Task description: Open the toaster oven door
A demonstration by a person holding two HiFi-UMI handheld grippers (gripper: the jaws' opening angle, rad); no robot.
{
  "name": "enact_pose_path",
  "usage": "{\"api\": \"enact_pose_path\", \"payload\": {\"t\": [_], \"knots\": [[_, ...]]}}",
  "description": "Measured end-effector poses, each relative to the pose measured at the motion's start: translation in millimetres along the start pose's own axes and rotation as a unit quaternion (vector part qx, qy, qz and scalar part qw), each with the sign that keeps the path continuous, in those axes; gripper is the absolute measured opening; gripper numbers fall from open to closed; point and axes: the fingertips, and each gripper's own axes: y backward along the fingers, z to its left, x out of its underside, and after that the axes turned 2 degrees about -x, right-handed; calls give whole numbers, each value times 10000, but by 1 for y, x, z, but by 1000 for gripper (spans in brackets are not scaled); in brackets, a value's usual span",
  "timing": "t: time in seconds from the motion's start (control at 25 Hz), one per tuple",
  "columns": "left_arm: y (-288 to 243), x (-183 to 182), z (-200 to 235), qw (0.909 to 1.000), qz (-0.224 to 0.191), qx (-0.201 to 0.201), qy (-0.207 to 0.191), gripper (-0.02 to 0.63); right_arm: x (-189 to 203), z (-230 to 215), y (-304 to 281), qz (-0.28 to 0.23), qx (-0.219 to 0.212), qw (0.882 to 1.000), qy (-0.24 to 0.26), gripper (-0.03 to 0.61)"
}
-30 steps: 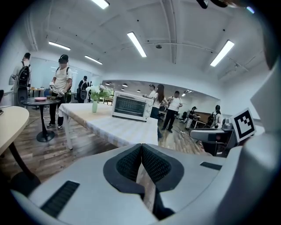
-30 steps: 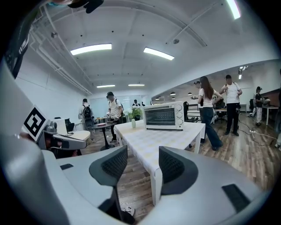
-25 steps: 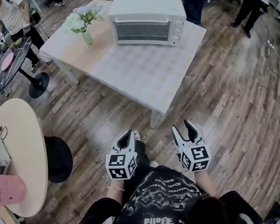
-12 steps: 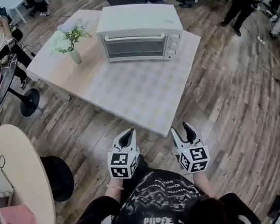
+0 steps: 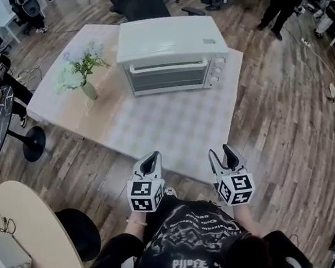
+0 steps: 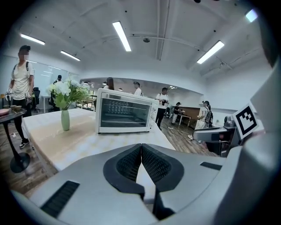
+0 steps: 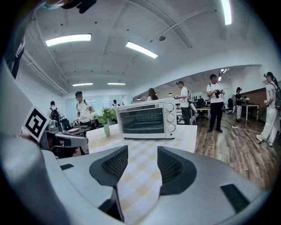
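Note:
A white toaster oven [image 5: 171, 55] stands at the far side of a checked table [image 5: 173, 129], its glass door [image 5: 169, 77] closed and facing me, knobs on its right. In the left gripper view the oven [image 6: 125, 116] sits far ahead, and the right gripper view shows the oven [image 7: 147, 119] far ahead too. My left gripper [image 5: 151, 160] hovers at the table's near edge, shut with nothing in it. Beside it on the right, my right gripper [image 5: 221, 153] is open and empty. Both are well short of the oven.
A vase of white flowers [image 5: 80, 71] stands on the table left of the oven. A round wooden table [image 5: 29, 232] is at my left, with a black stool [image 5: 79, 234] beside it. Several people stand around the room on the wood floor.
The table and oven have come closer and lower in the head view as I walked toward them. Both grippers keep their pose in front of my body.

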Motion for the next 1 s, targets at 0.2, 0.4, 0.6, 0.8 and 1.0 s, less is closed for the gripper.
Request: {"api": "enact_pose_path", "payload": {"t": [0.2, 0.4, 0.6, 0.8, 1.0], "knots": [[-19, -20, 29, 10000, -64, -34, 26, 20, -19, -4, -25, -106, 103, 9998, -127, 215], [-32, -21, 37, 9998, -2, -129, 125, 20, -32, -9, -46, -92, 40, 9999, -57, 215], [-41, -25, 32, 9997, 32, -178, 164, 20, -41, -18, -58, -52, -72, 10000, -16, 215], [-41, -30, 34, 9995, 33, -283, 164, 20, -51, -20, -66, -68, -154, 9999, -5, 215], [-45, -33, 34, 9991, 5, -371, 181, 20, -75, -30, -74, -269, -192, 9994, -87, 215]]}}
